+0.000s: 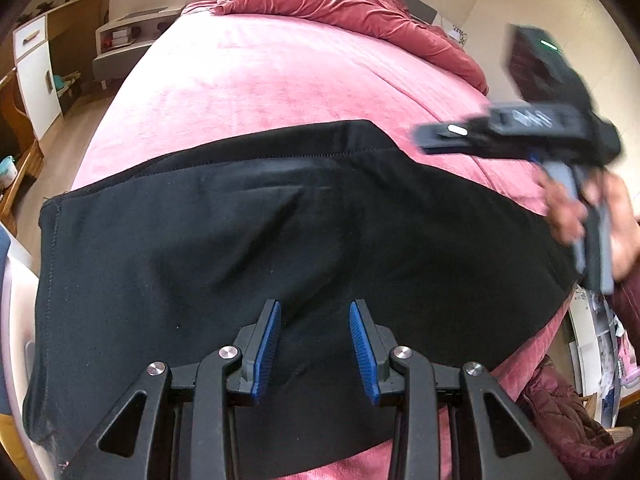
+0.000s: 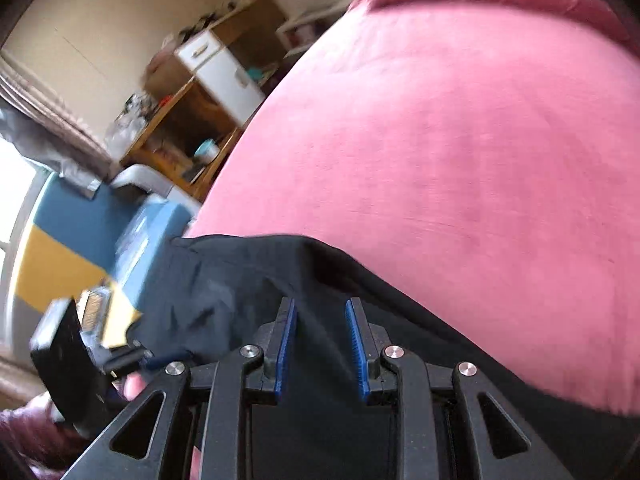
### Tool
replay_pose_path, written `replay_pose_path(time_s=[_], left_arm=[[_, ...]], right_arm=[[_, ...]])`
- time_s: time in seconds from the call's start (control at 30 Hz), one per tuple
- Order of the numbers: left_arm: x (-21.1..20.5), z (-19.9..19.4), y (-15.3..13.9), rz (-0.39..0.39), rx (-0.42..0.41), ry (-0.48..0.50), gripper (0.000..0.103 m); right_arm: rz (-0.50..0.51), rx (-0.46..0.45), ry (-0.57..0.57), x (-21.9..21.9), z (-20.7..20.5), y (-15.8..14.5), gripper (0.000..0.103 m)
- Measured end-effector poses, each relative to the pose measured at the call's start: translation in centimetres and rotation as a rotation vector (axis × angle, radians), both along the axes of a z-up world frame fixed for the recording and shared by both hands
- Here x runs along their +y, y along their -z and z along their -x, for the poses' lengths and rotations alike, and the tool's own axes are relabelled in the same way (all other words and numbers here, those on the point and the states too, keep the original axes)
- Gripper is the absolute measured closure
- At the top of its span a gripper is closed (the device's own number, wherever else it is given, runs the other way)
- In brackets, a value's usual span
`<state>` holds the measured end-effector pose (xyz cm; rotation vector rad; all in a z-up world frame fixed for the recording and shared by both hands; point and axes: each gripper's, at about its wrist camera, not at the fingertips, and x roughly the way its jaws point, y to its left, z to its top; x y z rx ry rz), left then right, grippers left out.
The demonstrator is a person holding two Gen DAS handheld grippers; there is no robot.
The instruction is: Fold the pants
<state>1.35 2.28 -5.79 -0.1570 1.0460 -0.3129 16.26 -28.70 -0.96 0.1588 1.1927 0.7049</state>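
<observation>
black grippers with blue ribbed pads, silver pivot screws, a maroon sleeve

Before me lies a bed under a pink cover; a rumpled red quilt is heaped at its far end; off to my left stands a white cabinet against wooden shelving; a low white stand sits by the bed's far corner; a teal tub rests on a lower shelf; a blue-and-yellow panel shows near the bright window.
</observation>
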Motion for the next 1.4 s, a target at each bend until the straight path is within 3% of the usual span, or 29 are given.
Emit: replay_pose_path(time_s=[0.27,0.3,0.37,0.5,0.57,0.67,0.77,0.83,0.93,1.03,1.1,1.27,1.4], left_arm=[[0.5,-0.2,-0.3,0.04,-0.044,0.031,0.067],[0.6,-0.2,-0.3,0.041,-0.04,0.028,0.067],[1.1,-0.4,-0.2,0.039,-0.023,0.016,0.067],[1.4,-0.7,1.3,0.012,0.032,0.002,0.067],[1.2,-0.8,1.5,-0.003,0.033,-0.005,0.067],[1.0,-1.0,1.1,-0.022,0.053,-0.013,0.067],[1.4,-1.0,-0.3,-0.013,0.045,-0.014,0.067],[1.6,-1.1,-1.5,-0.01,0.002,-0.01,0.067],[1.6,-1.8,-3.0,-0.046,-0.04,0.001,0.067],[1.4,-2.9,-3.5,-0.083,-0.053,0.009,0.067],[1.5,-3.6,-3.5,-0.061,-0.053,0.001,0.067],[2.6,-5.1,-2.1,-0.081,-0.013,-0.112,0.067],[3.7,-5.4,-0.6,-0.099,0.039,-0.188,0.067]], right_arm=[[0.019,0.139,-0.126,4.3,-4.4,4.4,0.069],[0.025,0.135,-0.137,5.3,-4.6,4.7,0.071],[0.036,0.103,-0.15,6.5,-4.8,4.7,0.089],[-0.015,-0.004,-0.1,5.2,-4.4,2.3,0.094],[0.011,-0.015,-0.048,4.7,-4.9,3.3,0.096],[0.067,-0.003,-0.017,5.5,-5.3,6.1,0.096],[0.053,-0.017,0.017,5.7,-5.1,5.9,0.092],[0.014,-0.033,0.058,4.6,-4.3,4.7,0.089],[0.004,-0.092,0.115,1.9,-2.4,2.4,0.076],[-0.02,-0.118,0.145,-0.5,-0.1,0.4,0.076],[-0.008,-0.131,0.145,-1.8,1.3,-0.4,0.076],[0.109,-0.126,0.114,-2.4,4.5,0.8,0.076],[0.223,-0.116,0.155,-1.5,4.0,3.3,0.078]])
